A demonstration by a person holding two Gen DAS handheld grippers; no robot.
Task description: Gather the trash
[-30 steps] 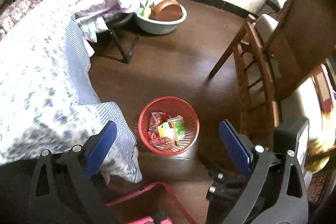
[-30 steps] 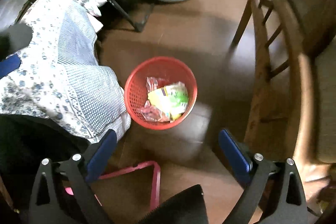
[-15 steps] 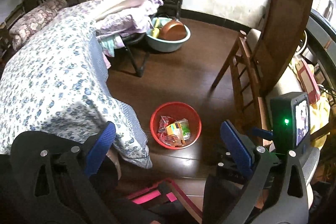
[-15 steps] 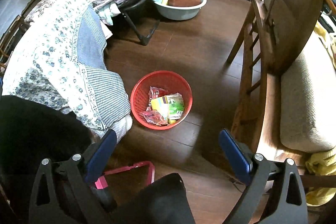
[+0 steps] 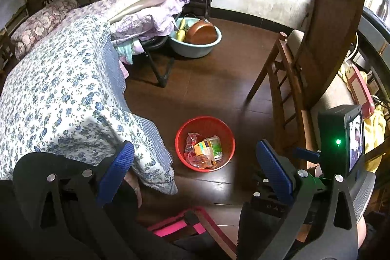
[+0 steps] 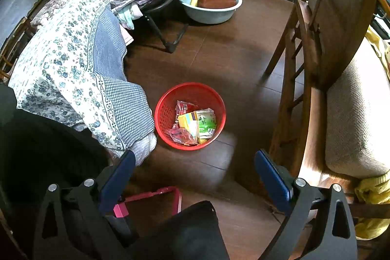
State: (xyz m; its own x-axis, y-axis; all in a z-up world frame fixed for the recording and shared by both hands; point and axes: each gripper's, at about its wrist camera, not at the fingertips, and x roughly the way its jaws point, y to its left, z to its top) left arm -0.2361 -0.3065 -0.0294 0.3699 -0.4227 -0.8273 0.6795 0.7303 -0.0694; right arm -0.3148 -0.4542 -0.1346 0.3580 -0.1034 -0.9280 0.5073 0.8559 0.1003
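Note:
A red mesh basket (image 5: pixel 180 138) (image 6: pixel 163 113) stands on the dark wood floor. Inside it lie a green-and-yellow drink carton (image 5: pixel 209 148) (image 6: pixel 199 124) and crumpled red and clear wrappers (image 5: pixel 191 139) (image 6: pixel 182 134). My left gripper (image 5: pixel 195 162) is open, held high above and in front of the basket, nothing between its blue pads (image 5: pixel 117 167). My right gripper (image 6: pixel 195 169) is open too, also well above the basket, with nothing held. In the left wrist view the right gripper's body with its lit screen (image 5: pixel 341 140) shows at the right.
A bed with a floral quilt (image 5: pixel 56 89) (image 6: pixel 73 60) fills the left. A wooden chair (image 5: pixel 287 89) (image 6: pixel 299 65) and cushioned seat (image 6: pixel 353 113) stand right. A pale blue basin (image 5: pixel 195 50) (image 6: pixel 212 12) holding a copper pan sits at the back. A pink frame (image 5: pixel 170 226) (image 6: pixel 156 196) lies near.
Both grippers have risen and pulled back from the basket, so it looks smaller and more of the room shows. Both stay open.

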